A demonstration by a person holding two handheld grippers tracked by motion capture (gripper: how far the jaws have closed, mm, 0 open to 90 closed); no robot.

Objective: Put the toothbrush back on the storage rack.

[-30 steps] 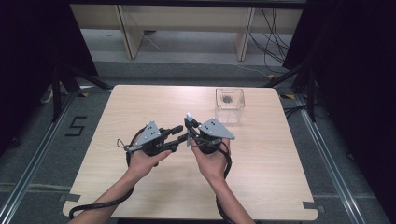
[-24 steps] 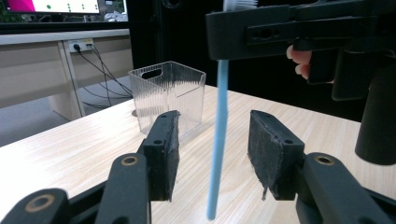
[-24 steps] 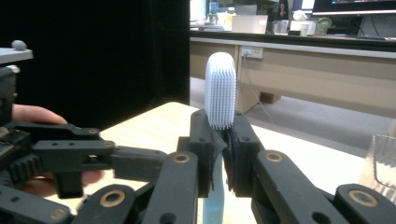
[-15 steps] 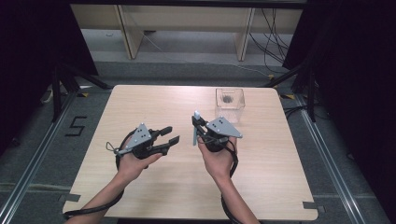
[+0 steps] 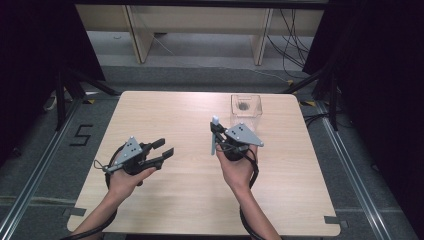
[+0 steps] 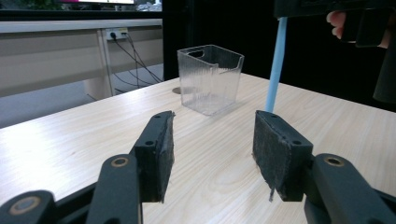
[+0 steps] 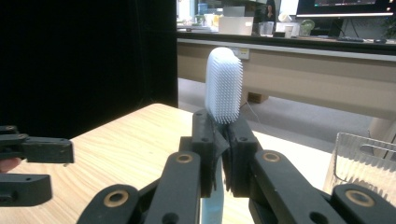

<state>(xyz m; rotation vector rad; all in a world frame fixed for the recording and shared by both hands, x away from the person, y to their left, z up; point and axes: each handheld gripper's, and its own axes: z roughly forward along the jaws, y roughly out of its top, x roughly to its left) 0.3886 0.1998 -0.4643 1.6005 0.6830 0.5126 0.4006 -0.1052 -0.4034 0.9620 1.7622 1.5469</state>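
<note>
Nearest the person, the left gripper (image 5: 161,152) is held low over the wooden table (image 5: 165,200) at the left, its jaws spread apart with nothing between them; the left gripper view shows bare tabletop through the gap between its black pads (image 6: 163,156). To the right of it and well apart, the right gripper (image 5: 214,135) is held in the person's right hand (image 5: 238,167), jaws pressed together on a toothbrush (image 5: 214,134) near its head. The toothbrush stands roughly upright, its white bristled head (image 7: 224,85) rising above the jaws and its light blue handle (image 6: 276,60) hanging down below them, with the lower end close to the table; contact cannot be told. Farther back, near the table's far right edge, stands a clear plastic bin (image 5: 246,109), upright and open at the top, just beyond the right gripper
</note>
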